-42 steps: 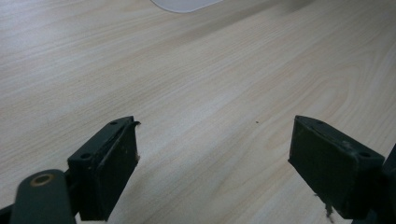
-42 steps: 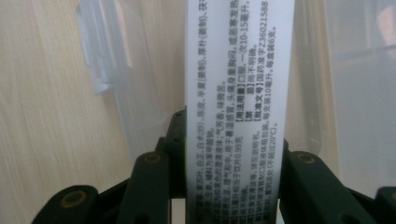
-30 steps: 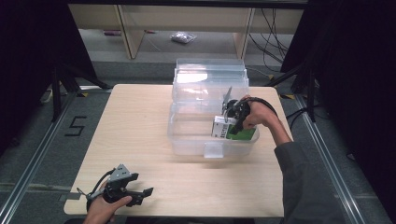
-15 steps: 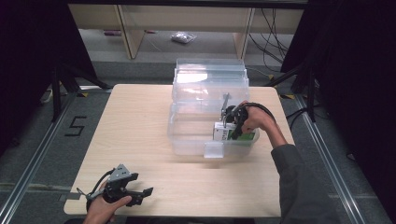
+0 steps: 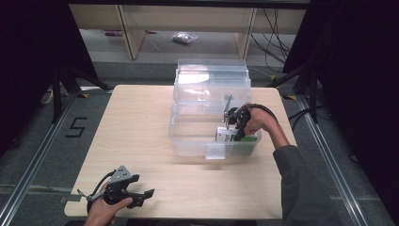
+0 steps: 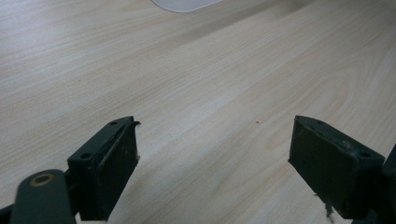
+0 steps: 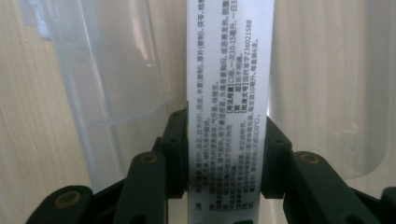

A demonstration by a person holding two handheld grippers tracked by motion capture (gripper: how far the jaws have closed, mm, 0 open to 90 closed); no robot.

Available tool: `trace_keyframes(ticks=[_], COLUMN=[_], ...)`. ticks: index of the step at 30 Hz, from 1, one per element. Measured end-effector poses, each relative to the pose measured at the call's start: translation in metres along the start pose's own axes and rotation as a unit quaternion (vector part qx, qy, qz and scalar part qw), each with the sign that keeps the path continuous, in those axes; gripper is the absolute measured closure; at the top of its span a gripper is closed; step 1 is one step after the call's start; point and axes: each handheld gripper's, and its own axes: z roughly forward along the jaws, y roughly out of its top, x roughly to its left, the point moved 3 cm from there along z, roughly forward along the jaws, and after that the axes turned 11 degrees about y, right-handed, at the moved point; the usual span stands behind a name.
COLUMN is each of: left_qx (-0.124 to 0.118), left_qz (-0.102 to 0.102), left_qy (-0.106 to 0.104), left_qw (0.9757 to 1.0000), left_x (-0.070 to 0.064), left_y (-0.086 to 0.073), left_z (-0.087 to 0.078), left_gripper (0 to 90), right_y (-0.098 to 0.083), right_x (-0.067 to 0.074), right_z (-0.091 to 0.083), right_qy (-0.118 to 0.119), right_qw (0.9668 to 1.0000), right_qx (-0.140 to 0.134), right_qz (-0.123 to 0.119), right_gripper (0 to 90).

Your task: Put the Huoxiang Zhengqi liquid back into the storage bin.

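Down at the near left corner of the table [image 5: 141, 122], the left gripper [image 5: 141, 195] rests in the person's hand with its jaws spread wide and nothing between them; its own camera looks across bare wood between the two black pads [image 6: 112, 172]. It seems to be idle for now.

Toward the middle stands a clear plastic bin [image 5: 188, 136], its lid tipped up at the far side.

Over on the right, the right gripper [image 5: 234, 128] reaches down into the bin's near right corner, and its jaws are clamped on the narrow sides of a white and green box [image 7: 228, 93], printed text running along the white face. From above, the box [image 5: 226, 136] sits low inside the bin, close to the front wall; whether it touches the floor I cannot tell.

My guess is that the box is being set down in the bin, or lifted out. If placing, the next move calls for opening the jaws and drawing the hand straight up, clear of the rim.
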Motion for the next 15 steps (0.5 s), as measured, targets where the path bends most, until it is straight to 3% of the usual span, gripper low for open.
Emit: trace_keyframes(ticks=[1, 3, 6, 8, 10, 12, 13, 14, 15], left_qx=[-0.001, -0.004, -0.001, 0.0, 0.0, 0.0, 0.0, -0.002, 0.004], left_qz=[0.0, -0.001, -0.001, 0.005, 0.0, 0.0, 0.0, 0.0, 0.006], left_qy=[0.002, 0.0, 0.001, 0.001, 0.0, 0.002, 0.001, 0.001, 0.001], left_qw=[1.0, 1.0, 1.0, 1.0, 1.0, 1.0, 1.0, 1.0, 1.0], left_x=[0.0, 0.0, 0.0, 0.001, 0.0, 0.0, 0.0, 0.0, 0.001], left_y=[0.0, 0.0, 0.0, 0.0, 0.0, 0.0, 0.0, 0.0, 0.0], left_z=[0.0, 0.0, 0.0, 0.0, 0.0, 0.0, 0.0, 0.0, 0.0], left_gripper=[14.9, 14.9, 14.9, 14.9, 14.9, 14.9, 14.9, 14.9, 14.9], right_y=[0.0, 0.0, -0.001, -0.002, -0.003, -0.005, -0.006, -0.006, -0.007], right_x=[0.003, 0.003, 0.005, 0.005, 0.005, 0.007, 0.01, 0.01, 0.013], right_z=[-0.003, -0.004, -0.006, -0.008, -0.01, -0.014, -0.02, -0.02, -0.023], right_qy=[0.002, 0.001, 0.001, 0.004, 0.003, 0.006, -0.001, -0.001, -0.002], right_qw=[0.9999, 1.0, 1.0, 0.9998, 0.9999, 0.9992, 0.9979, 0.9979, 0.9964], right_qx=[-0.002, -0.005, -0.004, -0.017, -0.013, -0.031, -0.04, -0.04, -0.047], right_qz=[0.013, -0.001, 0.004, -0.001, 0.01, 0.025, 0.05, 0.05, 0.071], right_gripper=[62.3, 62.2, 62.1, 61.6, 60.4, 54.4, 51.5, 51.5, 51.4])
